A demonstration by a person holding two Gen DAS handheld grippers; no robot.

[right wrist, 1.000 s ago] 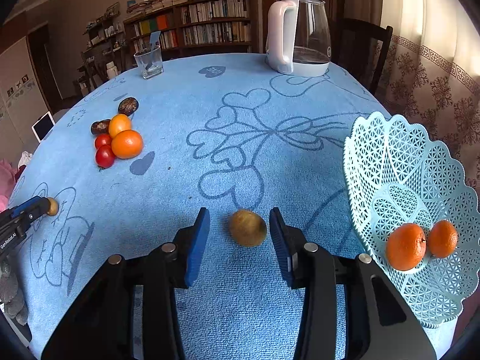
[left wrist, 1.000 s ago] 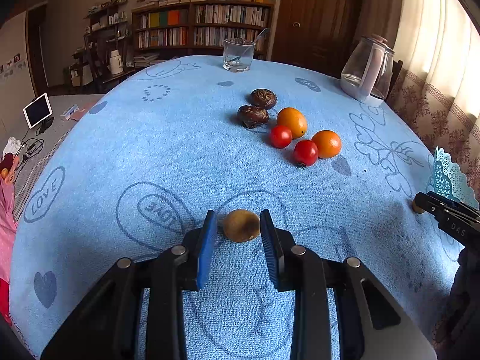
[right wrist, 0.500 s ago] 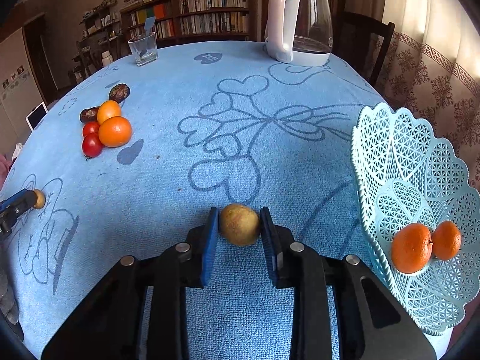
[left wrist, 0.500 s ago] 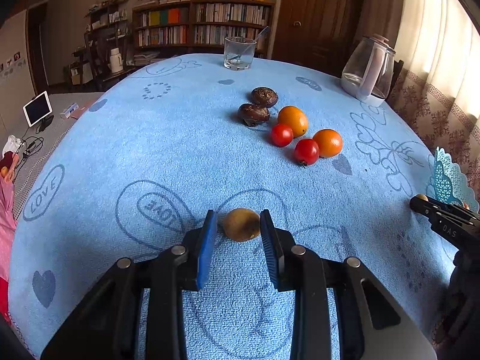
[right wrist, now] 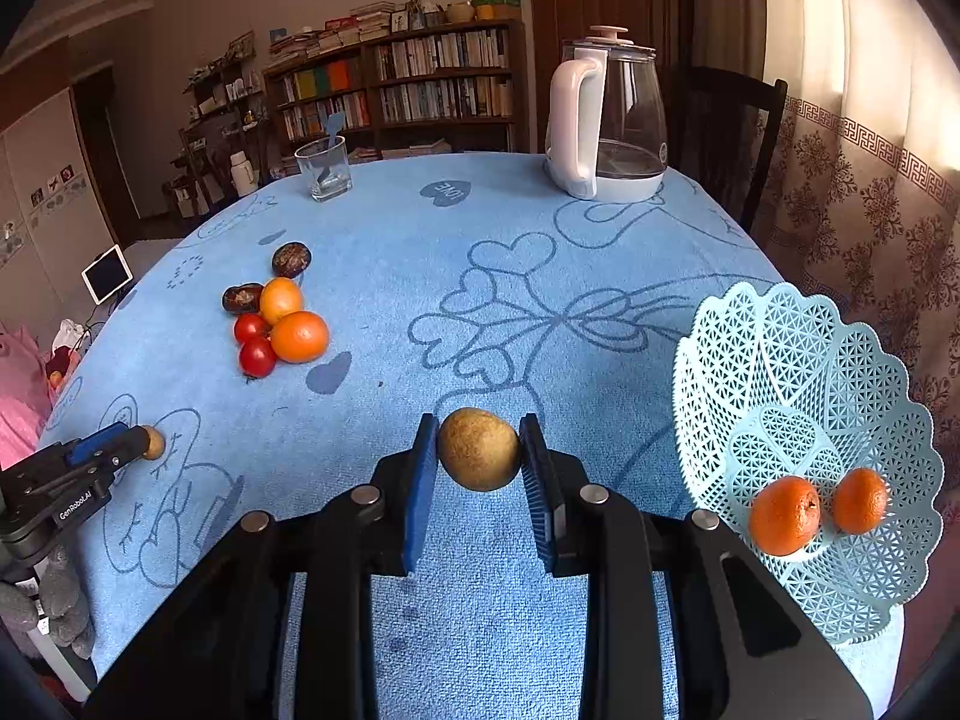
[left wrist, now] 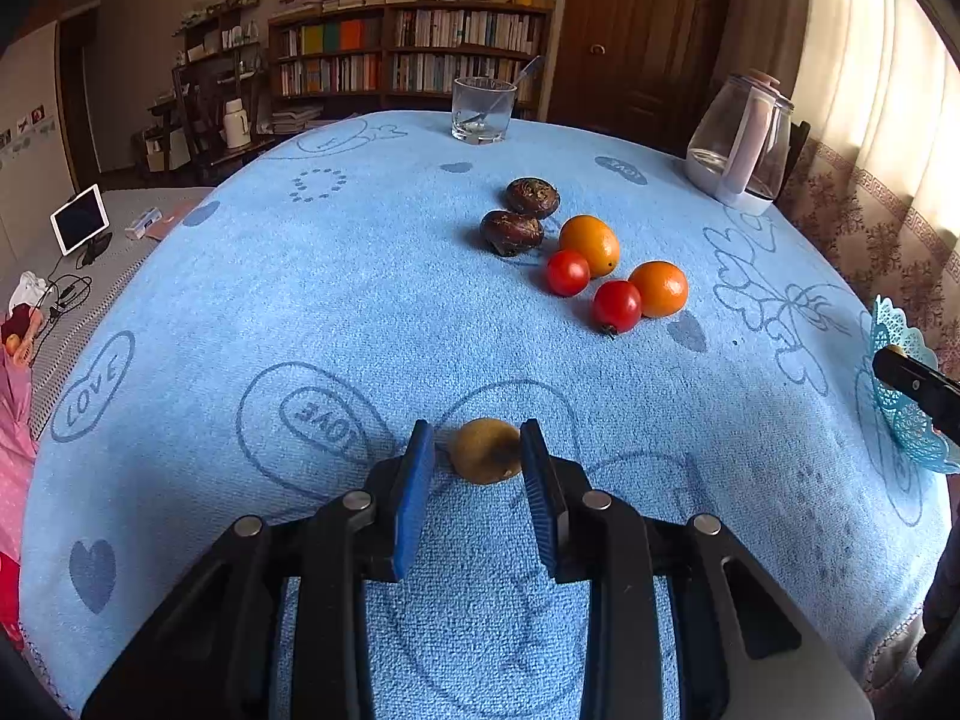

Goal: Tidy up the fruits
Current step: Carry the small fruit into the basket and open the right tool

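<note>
My right gripper [right wrist: 479, 450] is shut on a round brown-yellow fruit [right wrist: 479, 450] and holds it above the blue tablecloth, left of the pale blue lattice basket [right wrist: 798, 372]. The basket holds two oranges [right wrist: 785, 515]. My left gripper [left wrist: 480, 450] has its blue pads around a smaller brown fruit [left wrist: 485, 451] that lies on the cloth; the right pad touches it, the left pad stands slightly apart. A cluster of two dark fruits [left wrist: 511, 231], two oranges [left wrist: 659, 288] and two tomatoes [left wrist: 615, 306] lies further back. The left gripper also shows in the right wrist view [right wrist: 144, 441].
A glass with a spoon [left wrist: 483, 111] stands at the table's far edge. A glass kettle [right wrist: 606, 126] stands at the far right, with a dark chair [right wrist: 726, 138] behind it. The basket's rim [left wrist: 900, 402] shows at the right in the left wrist view.
My right gripper closed on the brown-yellow fruit and lifted it off the cloth. My left gripper stayed around the small brown fruit with little change.
</note>
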